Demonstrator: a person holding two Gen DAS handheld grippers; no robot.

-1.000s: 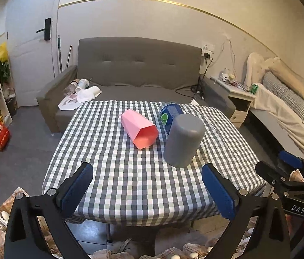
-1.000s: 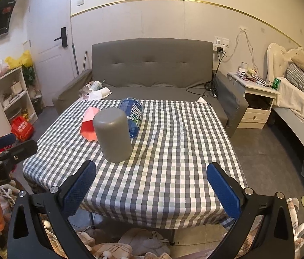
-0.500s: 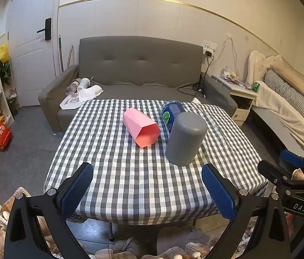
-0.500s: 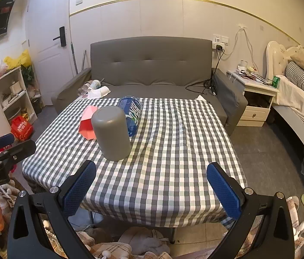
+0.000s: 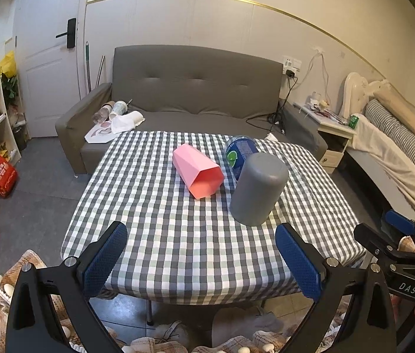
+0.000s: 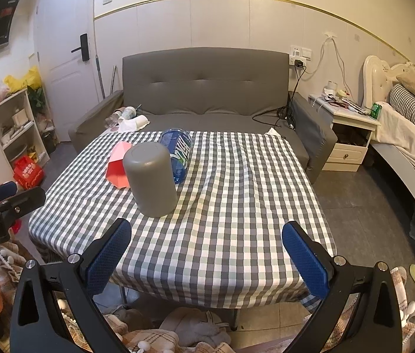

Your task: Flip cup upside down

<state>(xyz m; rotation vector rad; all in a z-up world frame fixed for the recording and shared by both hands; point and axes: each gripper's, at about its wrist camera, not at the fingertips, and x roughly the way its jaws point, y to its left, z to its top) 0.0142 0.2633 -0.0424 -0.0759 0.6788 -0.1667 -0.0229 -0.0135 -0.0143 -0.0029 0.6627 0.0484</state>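
While both grippers hang back at the near edge of the table (image 5: 154, 235), nothing is held in either of them. The left gripper (image 5: 201, 257) has its blue-padded fingers (image 5: 106, 257) spread wide apart, with only checked cloth showing between them. The right gripper (image 6: 207, 254) is the same: its fingers (image 6: 304, 257) stand far apart and grip nothing.

The grey cup (image 5: 258, 188) stands on the table mouth down, its closed base facing up. From the left wrist view it sits right of the table's middle; from the right wrist view the cup (image 6: 151, 179) is left of centre and nearer the front than the other things. Just behind it lies a blue bottle (image 5: 240, 154) on its side, close to the cup, though whether they touch cannot be told. Beside the bottle, to the left, a pink cup (image 5: 197, 170) lies on its side with its open mouth turned toward the near edge. It is apart from the grey cup in the left wrist view.

Beyond the table is a grey sofa (image 6: 207, 88) with paper cups and white cloth on its left end. A white nightstand (image 6: 351, 135) stands at the right, beside a bed (image 5: 396, 147).
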